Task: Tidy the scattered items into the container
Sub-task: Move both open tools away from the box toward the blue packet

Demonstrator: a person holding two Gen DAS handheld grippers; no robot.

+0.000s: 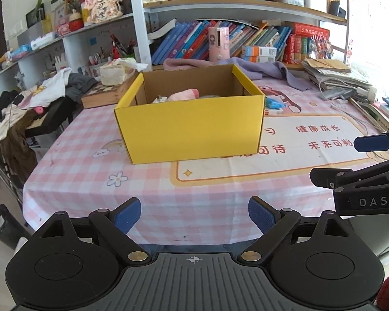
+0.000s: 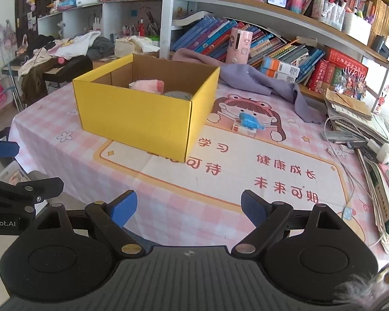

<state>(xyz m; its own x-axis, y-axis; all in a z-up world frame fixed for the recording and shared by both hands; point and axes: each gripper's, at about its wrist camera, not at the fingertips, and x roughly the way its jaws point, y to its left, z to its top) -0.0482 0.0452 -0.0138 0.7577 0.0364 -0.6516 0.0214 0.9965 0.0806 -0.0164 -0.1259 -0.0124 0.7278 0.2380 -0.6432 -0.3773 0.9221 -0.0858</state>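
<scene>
A yellow cardboard box (image 1: 192, 127) stands open on the pink checked tablecloth (image 1: 90, 181); it also shows in the right wrist view (image 2: 137, 119). Inside lie a pink soft item (image 1: 184, 94), a white item and a grey item (image 2: 177, 95). A blue crumpled item (image 2: 250, 121) lies on a small white packet (image 2: 242, 129) to the right of the box; its edge shows in the left wrist view (image 1: 273, 103). My left gripper (image 1: 194, 215) is open and empty over the table's near edge. My right gripper (image 2: 189, 208) is open and empty, to the right of the left one.
A purple cloth (image 2: 259, 80) lies behind the box. Stacked papers, books and cables (image 2: 358, 129) crowd the table's right side. Bookshelves (image 1: 220, 41) stand at the back. A wooden box with a tissue pack (image 1: 109, 88) and a clothes pile (image 1: 39, 96) sit at the left.
</scene>
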